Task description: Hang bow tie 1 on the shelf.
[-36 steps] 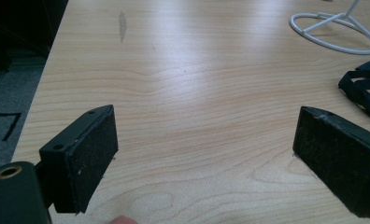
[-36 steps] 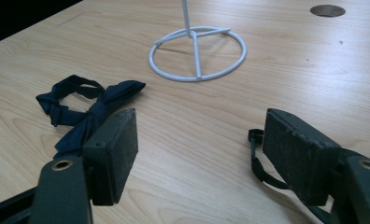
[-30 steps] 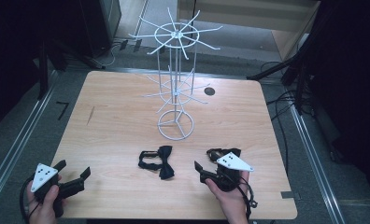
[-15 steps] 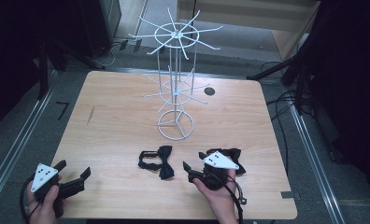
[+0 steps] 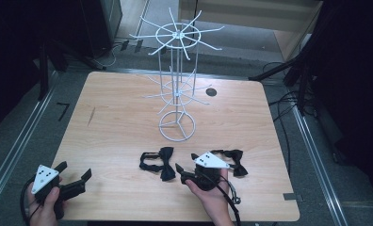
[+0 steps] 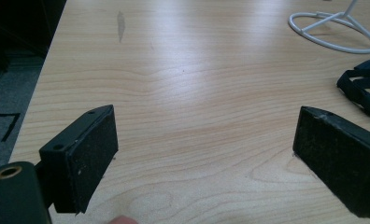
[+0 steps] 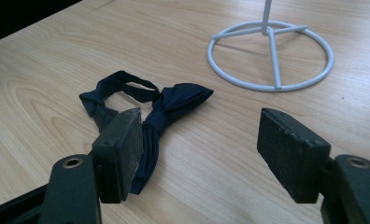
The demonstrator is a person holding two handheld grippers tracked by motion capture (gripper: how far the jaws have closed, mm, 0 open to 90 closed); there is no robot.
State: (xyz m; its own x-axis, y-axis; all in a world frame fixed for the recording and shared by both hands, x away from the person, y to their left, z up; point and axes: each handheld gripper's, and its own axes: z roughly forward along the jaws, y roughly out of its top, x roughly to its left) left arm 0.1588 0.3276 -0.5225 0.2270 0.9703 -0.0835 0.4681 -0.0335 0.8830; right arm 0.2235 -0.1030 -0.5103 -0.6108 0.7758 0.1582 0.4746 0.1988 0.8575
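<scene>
A dark navy bow tie [image 5: 158, 161] with its strap looped lies flat near the table's front middle. A second bow tie [image 5: 234, 160] lies to its right. My right gripper [image 5: 185, 162] stands open between the two, pointing left at the first one. In the right gripper view that bow tie [image 7: 174, 100] lies just beyond my open right gripper [image 7: 199, 135], and one jaw covers its lower wing. My left gripper [image 5: 74, 170] is open at the front left corner, holding nothing. Its own view shows the left gripper [image 6: 204, 140] over bare wood, with the bow tie [image 6: 363, 84] at the right edge.
A white wire display rack [image 5: 176, 70] with radiating hooks stands mid-table on a ring base [image 5: 176, 126], just behind the bow ties. The ring base [image 7: 272, 56] lies close ahead in the right gripper view. A small dark hole [image 5: 211, 92] marks the far tabletop.
My right gripper has moved left, off the right bow tie and towards the middle one. The left gripper has stayed put.
</scene>
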